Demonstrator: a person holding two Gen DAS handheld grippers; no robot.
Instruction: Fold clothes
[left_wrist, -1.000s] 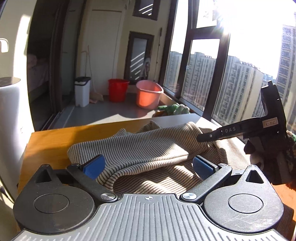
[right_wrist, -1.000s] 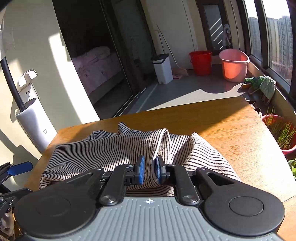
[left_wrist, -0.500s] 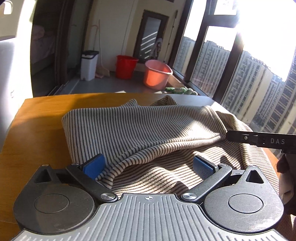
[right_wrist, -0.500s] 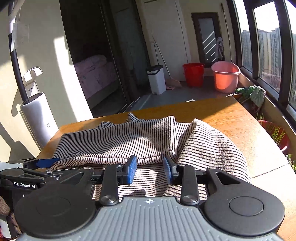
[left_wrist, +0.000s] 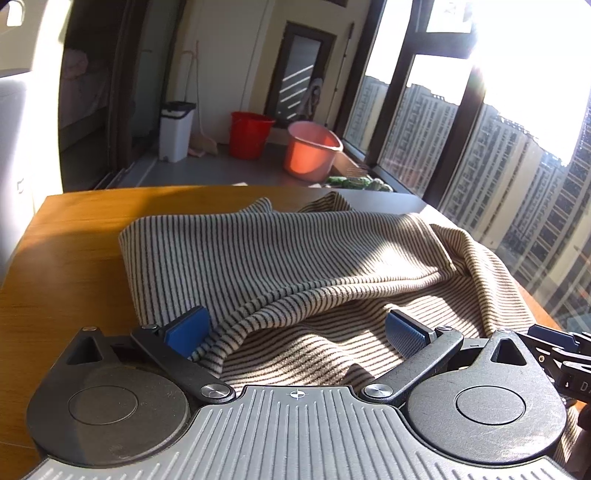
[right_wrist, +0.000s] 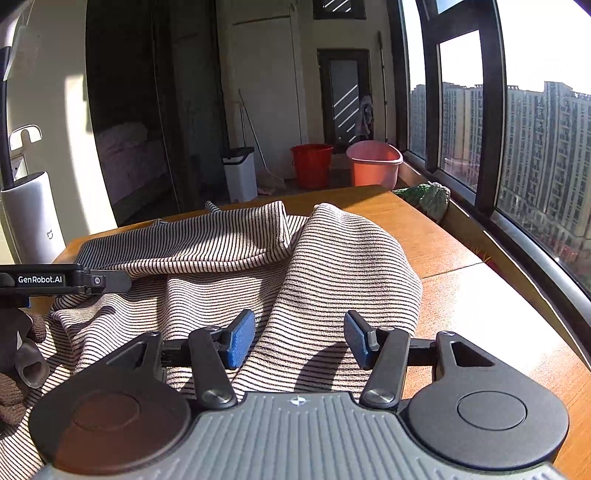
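A beige garment with thin dark stripes lies bunched and partly folded over on the wooden table; it also shows in the right wrist view. My left gripper is open, its blue pads wide apart over the garment's near edge, holding nothing. My right gripper is open too, its pads on either side of a raised fold at the garment's right side. The left gripper's body shows at the left of the right wrist view.
The table's right edge runs close to a window sill. On the floor beyond the table stand a white bin, a red bucket and a pink basin. A white appliance stands at the table's left.
My right gripper went from shut on a fold of the garment to wide open and drew back. The left gripper stayed open and shifted slightly over the cloth.
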